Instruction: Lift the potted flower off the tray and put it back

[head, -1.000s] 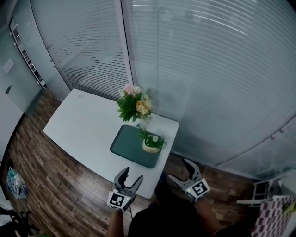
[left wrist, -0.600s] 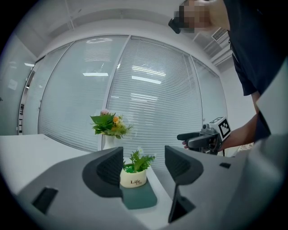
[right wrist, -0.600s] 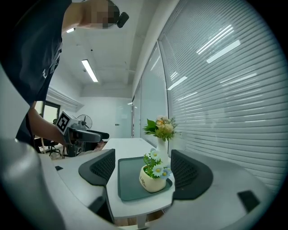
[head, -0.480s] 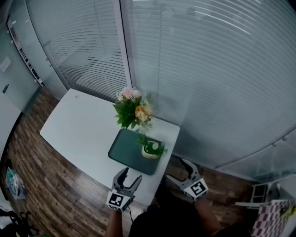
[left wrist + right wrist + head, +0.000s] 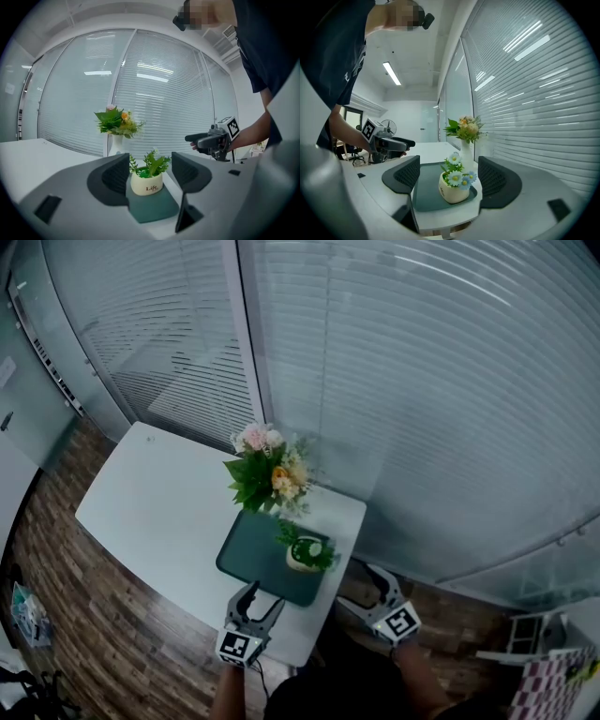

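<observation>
A small cream pot of flowers (image 5: 306,555) stands on the right part of a dark green tray (image 5: 262,559) on the white table (image 5: 159,512). In the left gripper view the potted flower (image 5: 146,180) shows between the jaws, some way ahead on the tray (image 5: 152,208). The right gripper view shows the same potted flower (image 5: 455,186) with white and blue daisies on the tray (image 5: 426,192). My left gripper (image 5: 254,601) is open at the table's near edge, just short of the tray. My right gripper (image 5: 372,582) is open off the table's right corner. Neither touches the pot.
A white vase with a pink, orange and green bouquet (image 5: 264,476) stands behind the tray, close to the glass wall with blinds (image 5: 403,381). Wood floor (image 5: 103,615) lies left of and below the table. The table's left half is bare.
Both grippers have come closer to the table. The left one now reaches its near edge by the tray. The pot and tray have not moved on the table.
</observation>
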